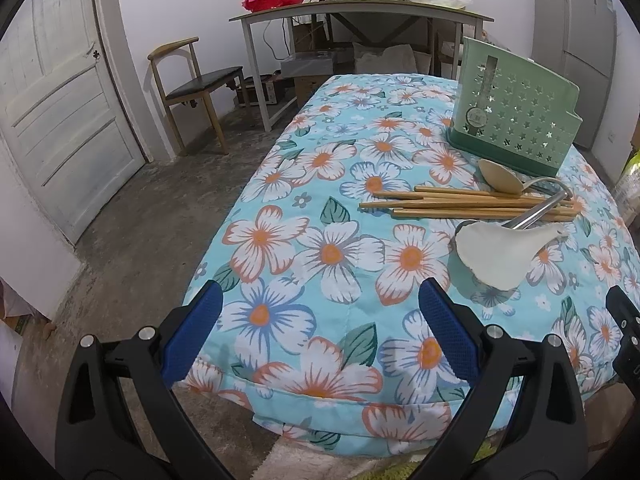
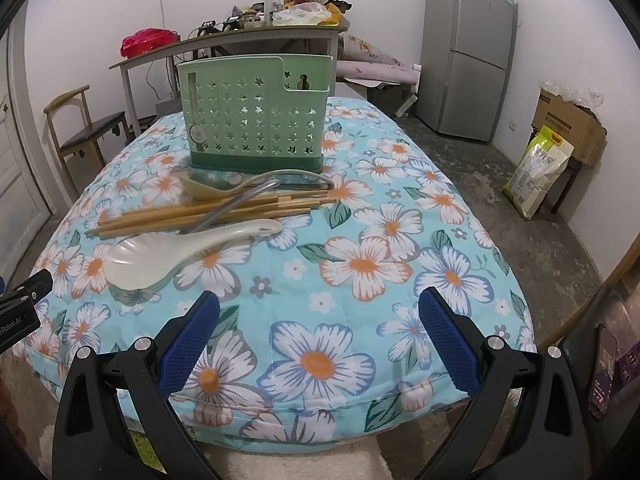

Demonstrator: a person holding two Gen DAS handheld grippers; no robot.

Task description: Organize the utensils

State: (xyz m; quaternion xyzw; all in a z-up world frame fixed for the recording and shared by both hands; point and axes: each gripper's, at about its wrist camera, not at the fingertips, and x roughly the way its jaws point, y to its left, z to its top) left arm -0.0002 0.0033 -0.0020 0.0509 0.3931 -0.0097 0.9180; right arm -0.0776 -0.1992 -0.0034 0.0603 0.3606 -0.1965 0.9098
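Both the left gripper (image 1: 320, 332) and the right gripper (image 2: 318, 330) hang wide and empty over the near edge of the floral quilt (image 2: 360, 264). Wooden chopsticks (image 2: 192, 214), a white rice paddle (image 2: 160, 254) and a beige spoon (image 2: 208, 188) lie piled just in front of the upright green utensil holder (image 2: 256, 116), farther back.

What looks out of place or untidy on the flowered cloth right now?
The utensils lie in a loose heap in front of the green holder: the chopsticks are splayed, a metal ladle crosses them, and the white spoon lies beside them. Nothing looks spilled or broken.
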